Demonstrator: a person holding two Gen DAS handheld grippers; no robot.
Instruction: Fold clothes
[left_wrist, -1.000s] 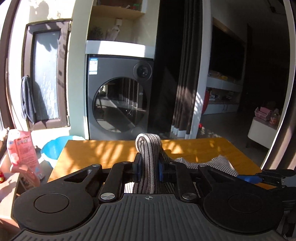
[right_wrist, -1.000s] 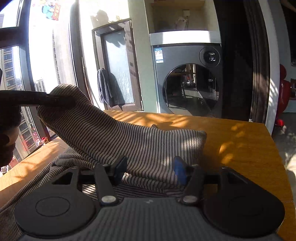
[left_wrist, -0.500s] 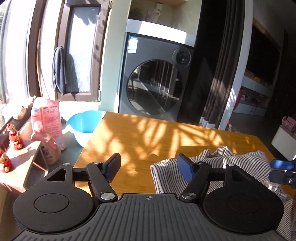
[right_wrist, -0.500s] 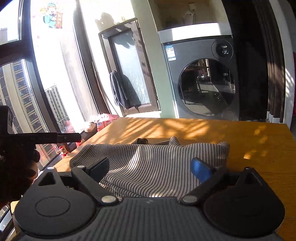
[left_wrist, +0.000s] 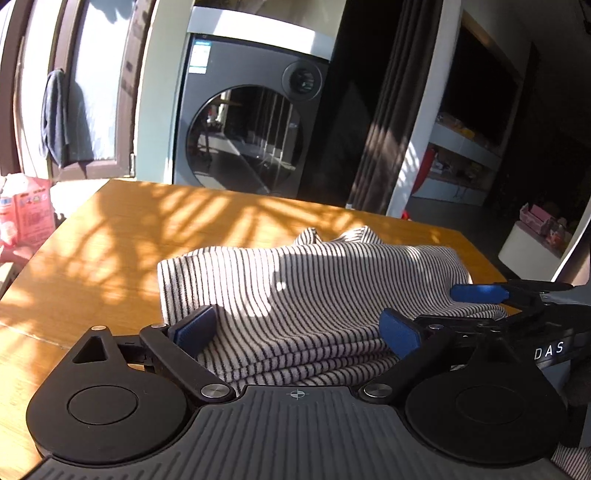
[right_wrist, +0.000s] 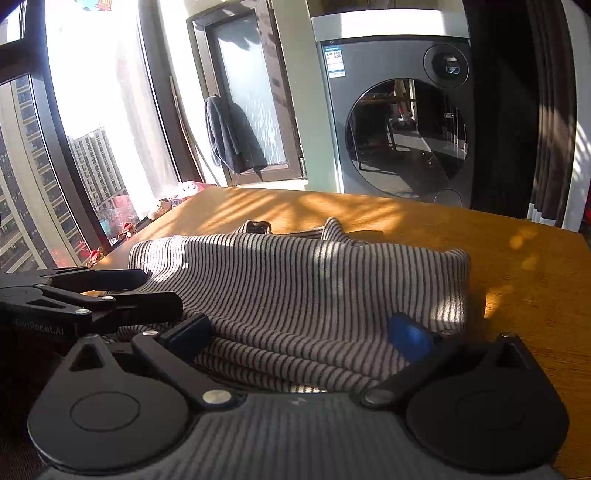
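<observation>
A black-and-white striped garment (left_wrist: 314, 291) lies folded in layers on the wooden table (left_wrist: 110, 240). It also shows in the right wrist view (right_wrist: 314, 288). My left gripper (left_wrist: 295, 330) is open, its blue pads on either side of the garment's near folded edge, holding nothing. My right gripper (right_wrist: 299, 332) is open too, low over the garment's near edge. The right gripper shows at the right of the left wrist view (left_wrist: 480, 295). The left gripper shows at the left of the right wrist view (right_wrist: 110, 291).
A grey washing machine (left_wrist: 251, 133) stands beyond the table's far edge. A pink package (left_wrist: 22, 218) sits off the table's left side. A window (right_wrist: 74, 129) and a sill with small figurines (right_wrist: 125, 230) run along the left. The table (right_wrist: 535, 277) has a right edge.
One second ago my left gripper was shut on a raised fold of the garment. It has let go, opened and swung right. The garment now lies flat and both grippers are lower.
</observation>
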